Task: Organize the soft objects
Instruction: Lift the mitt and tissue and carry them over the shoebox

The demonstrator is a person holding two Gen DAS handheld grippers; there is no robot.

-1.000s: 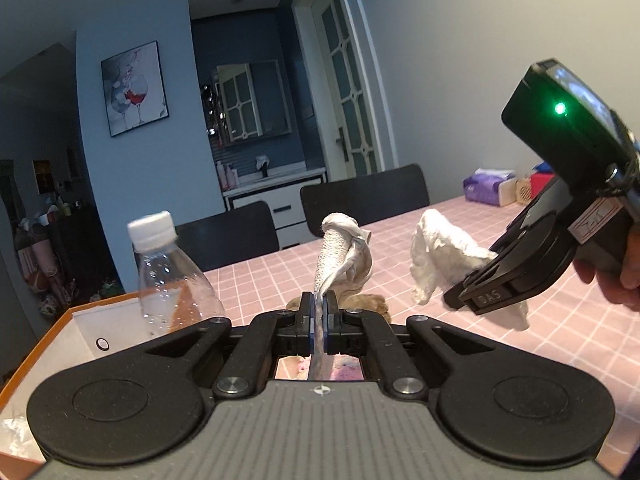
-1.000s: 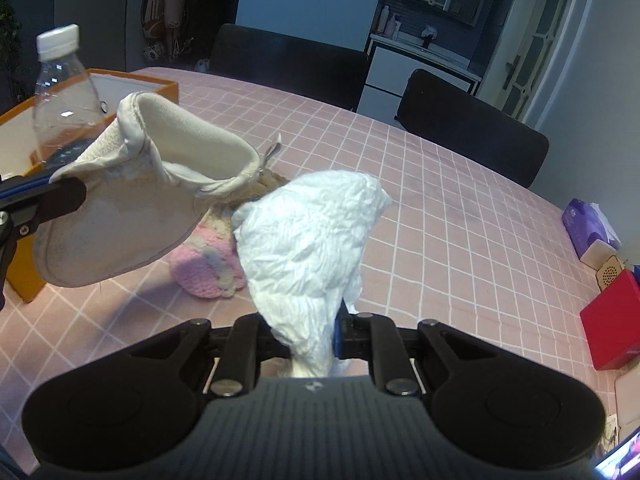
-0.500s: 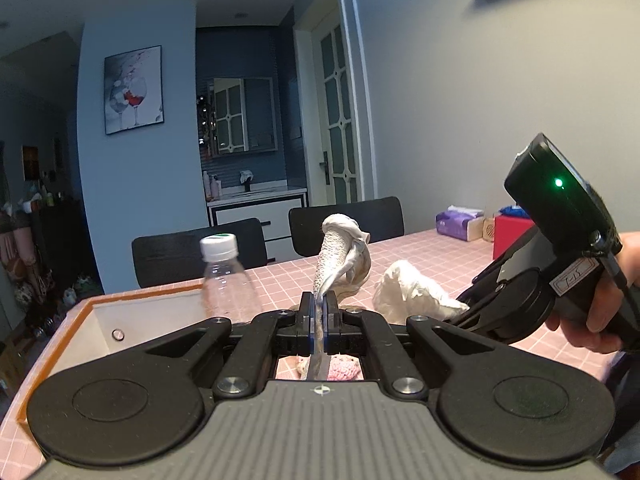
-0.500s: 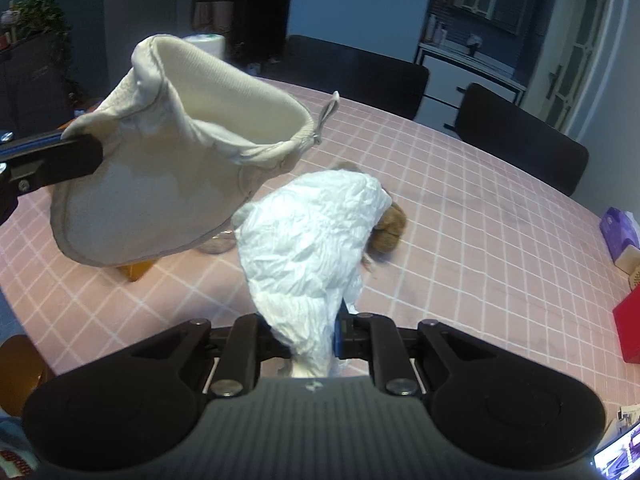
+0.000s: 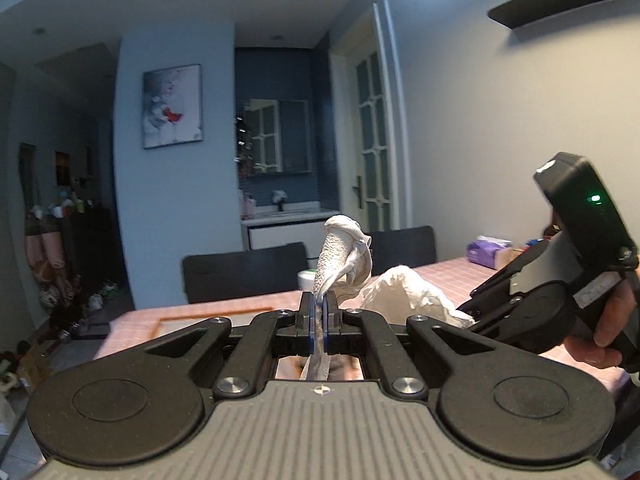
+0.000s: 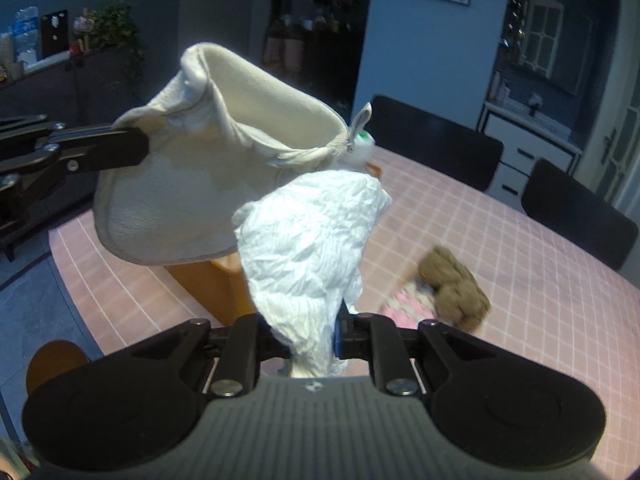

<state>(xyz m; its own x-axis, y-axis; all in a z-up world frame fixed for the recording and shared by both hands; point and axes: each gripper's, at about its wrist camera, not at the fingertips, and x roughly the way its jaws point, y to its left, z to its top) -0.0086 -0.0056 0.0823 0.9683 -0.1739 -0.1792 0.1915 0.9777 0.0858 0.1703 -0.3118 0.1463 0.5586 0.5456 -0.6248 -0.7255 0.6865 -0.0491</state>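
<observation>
My left gripper [image 5: 319, 312] is shut on the edge of a cream fabric pouch [image 5: 340, 256], held up in the air; in the right wrist view the pouch [image 6: 192, 196] hangs open-mouthed off the left gripper's fingers [image 6: 108, 150]. My right gripper [image 6: 310, 334] is shut on a crumpled white cloth [image 6: 308, 248], which also shows beside the pouch [image 5: 404, 292] in the left wrist view. A brown plush piece [image 6: 456, 284] and a pink-and-white knitted piece [image 6: 408, 306] lie on the pink checked table [image 6: 500, 240].
An orange box [image 6: 216, 284] with a white inside [image 5: 208, 322] stands near the table's left end, with a bottle cap [image 5: 308, 279] showing behind the pouch. Dark chairs [image 6: 436, 148] line the far side. A purple tissue pack [image 5: 486, 250] sits at far right.
Both grippers have risen and swung left with their loads. The box and bottle now sit lower and more hidden in the left wrist view; the plush pieces have slid right in the right wrist view.
</observation>
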